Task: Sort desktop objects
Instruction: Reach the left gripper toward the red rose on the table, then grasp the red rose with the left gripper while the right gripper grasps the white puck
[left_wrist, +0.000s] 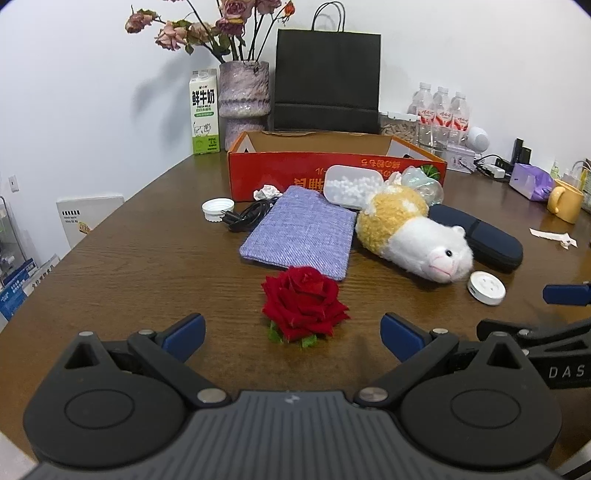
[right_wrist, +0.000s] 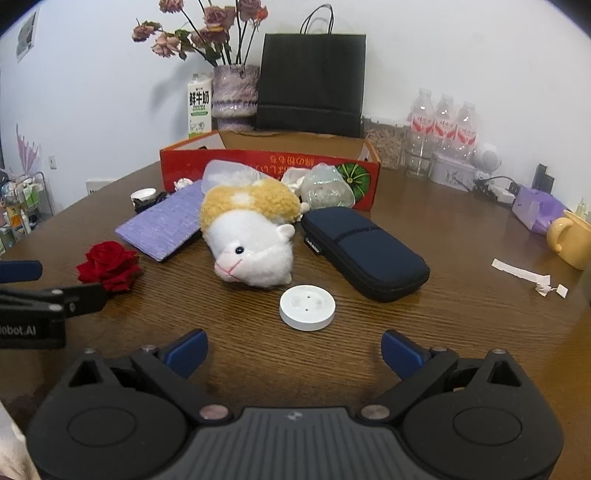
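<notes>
On the brown table lie a red rose head (left_wrist: 303, 302), a purple woven pouch (left_wrist: 301, 230), a yellow-and-white plush animal (left_wrist: 413, 232), a navy zip case (left_wrist: 480, 236), a white round disc (left_wrist: 485, 287), a white bottle cap (left_wrist: 218, 209), a black cable (left_wrist: 247, 216) and a box of white balls (left_wrist: 352, 186). My left gripper (left_wrist: 291, 332) stands open just in front of the rose. My right gripper (right_wrist: 293, 350) is open too, a little short of the disc (right_wrist: 307, 307). Behind the plush (right_wrist: 251, 236) sits an open red cardboard box (right_wrist: 271, 166).
At the back stand a milk carton (left_wrist: 204, 112), a vase of dried roses (left_wrist: 243, 96), a black paper bag (left_wrist: 327, 79) and water bottles (left_wrist: 439, 110). A yellow mug (right_wrist: 570, 236), a purple tissue pack (right_wrist: 535, 210) and paper scraps (right_wrist: 528, 277) lie at the right.
</notes>
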